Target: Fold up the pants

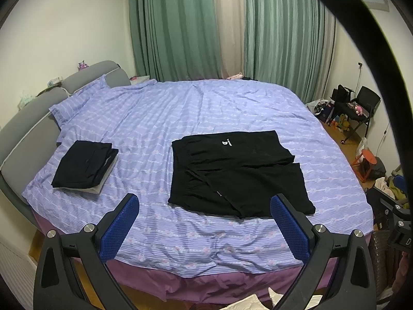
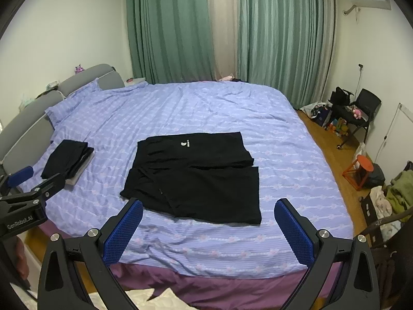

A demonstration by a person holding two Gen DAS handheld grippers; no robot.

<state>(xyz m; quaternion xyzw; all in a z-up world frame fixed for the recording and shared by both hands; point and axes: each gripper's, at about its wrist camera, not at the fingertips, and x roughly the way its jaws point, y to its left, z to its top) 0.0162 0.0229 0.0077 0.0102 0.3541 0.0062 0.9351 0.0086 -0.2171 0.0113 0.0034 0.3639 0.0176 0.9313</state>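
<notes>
Black pants [image 1: 237, 173] lie folded in half on the purple striped bed sheet [image 1: 180, 108], a small white logo facing up; they also show in the right wrist view [image 2: 196, 178]. My left gripper [image 1: 204, 204] is open and empty, held above the bed's near edge, short of the pants. My right gripper [image 2: 209, 209] is open and empty, also short of the pants' near edge. The left gripper's body [image 2: 28, 193] shows at the left of the right wrist view.
A stack of folded dark clothes [image 1: 85, 165] lies on the bed's left side near the grey headboard [image 1: 31, 126]. Green curtains [image 1: 175, 25] hang behind. A black chair [image 2: 358, 113], orange stool [image 2: 358, 170] and clutter stand on the wooden floor at right.
</notes>
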